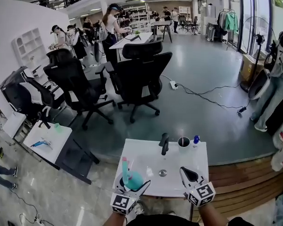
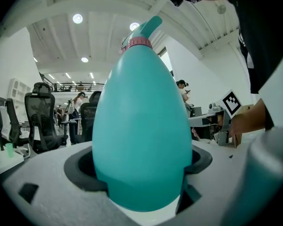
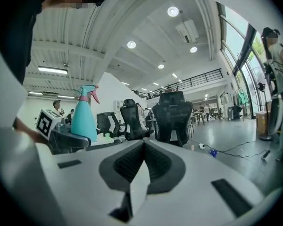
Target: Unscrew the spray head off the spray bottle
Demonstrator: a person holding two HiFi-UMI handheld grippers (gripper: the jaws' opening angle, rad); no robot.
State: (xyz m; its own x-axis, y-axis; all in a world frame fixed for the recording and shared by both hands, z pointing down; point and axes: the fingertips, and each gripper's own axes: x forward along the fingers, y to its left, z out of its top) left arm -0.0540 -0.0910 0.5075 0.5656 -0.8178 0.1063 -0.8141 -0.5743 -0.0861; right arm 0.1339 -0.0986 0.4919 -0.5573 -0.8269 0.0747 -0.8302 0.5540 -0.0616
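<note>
A teal, egg-shaped spray bottle [image 1: 132,178] stands upright at the near left of the small white table [image 1: 146,157]. My left gripper [image 1: 130,188] is shut on its lower body. In the left gripper view the bottle [image 2: 141,126] fills the middle, with its pink collar [image 2: 137,43] and teal spray head [image 2: 148,26] on top. My right gripper [image 1: 191,175] hovers over the table's near right corner, shut and holding nothing, well apart from the bottle. The right gripper view shows its jaws [image 3: 141,166] pressed together, with the bottle [image 3: 83,119] off to the left.
A black upright object [image 1: 164,143], a cup [image 1: 183,142], a small blue item [image 1: 196,139] and a small metal disc [image 1: 162,173] sit on the table. Black office chairs [image 1: 141,76] stand beyond it. A wooden platform [image 1: 240,178] lies to the right and another white table [image 1: 47,140] to the left.
</note>
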